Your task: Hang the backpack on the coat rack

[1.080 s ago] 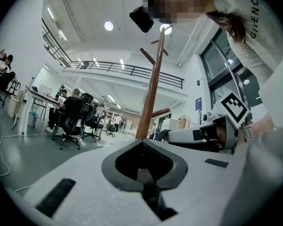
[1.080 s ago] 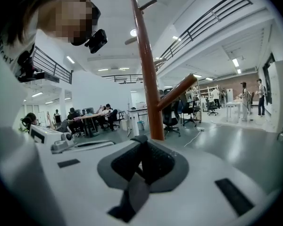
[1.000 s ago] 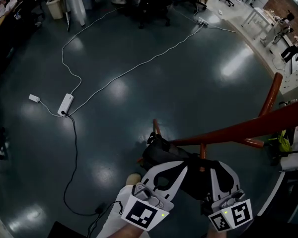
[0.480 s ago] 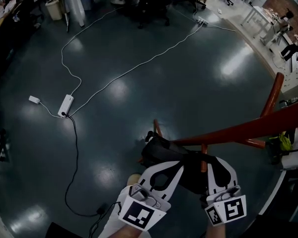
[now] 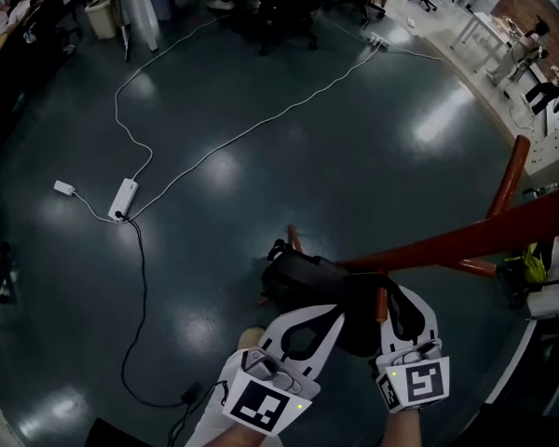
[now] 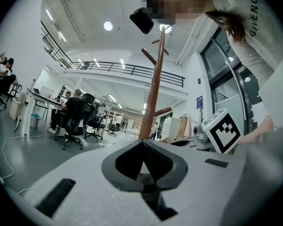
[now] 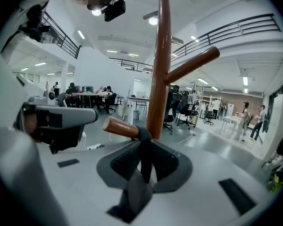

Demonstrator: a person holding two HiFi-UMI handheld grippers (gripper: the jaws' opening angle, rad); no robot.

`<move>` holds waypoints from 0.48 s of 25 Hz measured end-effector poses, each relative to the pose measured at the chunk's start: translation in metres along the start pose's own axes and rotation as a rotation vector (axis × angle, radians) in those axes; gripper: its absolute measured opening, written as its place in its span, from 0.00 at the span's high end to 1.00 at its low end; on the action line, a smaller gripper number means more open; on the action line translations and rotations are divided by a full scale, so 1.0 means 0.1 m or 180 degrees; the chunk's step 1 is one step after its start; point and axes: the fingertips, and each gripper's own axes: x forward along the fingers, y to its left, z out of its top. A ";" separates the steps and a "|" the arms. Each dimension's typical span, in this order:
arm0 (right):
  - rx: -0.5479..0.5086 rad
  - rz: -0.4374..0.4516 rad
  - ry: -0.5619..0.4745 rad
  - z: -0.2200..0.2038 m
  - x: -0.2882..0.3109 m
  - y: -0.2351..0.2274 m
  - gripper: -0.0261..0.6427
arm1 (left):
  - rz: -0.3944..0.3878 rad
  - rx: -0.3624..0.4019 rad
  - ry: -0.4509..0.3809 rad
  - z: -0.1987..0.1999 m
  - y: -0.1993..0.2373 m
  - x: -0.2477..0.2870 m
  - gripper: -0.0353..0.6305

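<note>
While the head view looks steeply down, the black backpack (image 5: 306, 282) shows pressed against the pole of the coat rack (image 5: 466, 237), just past the tips of both grippers. Whether its bottom is clear of the floor (image 5: 261, 156) cannot be told.

Right gripper (image 5: 402, 307): jaws pinched together on a dark strap (image 7: 140, 173). In the right gripper view the strap runs up from between the jaws and wraps over a short wooden peg (image 7: 119, 126), right beside the pole. A longer peg (image 7: 193, 62) slants up on the pole's other side.

Left gripper (image 5: 332, 315): jaws closed, pads meeting, nothing seen between them in the left gripper view. Its tips lie at the bag's near edge in the head view; contact is unclear.

On the floor, well apart from the rack: a white power strip (image 5: 123, 196) with its cable (image 5: 252, 124). A seated person (image 6: 75, 108) works at a desk in the background.
</note>
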 end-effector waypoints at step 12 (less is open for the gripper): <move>0.0893 0.0186 -0.0093 -0.17 -0.14 0.02 0.77 | -0.0015 -0.0011 -0.0018 -0.06 -0.07 -0.08 0.93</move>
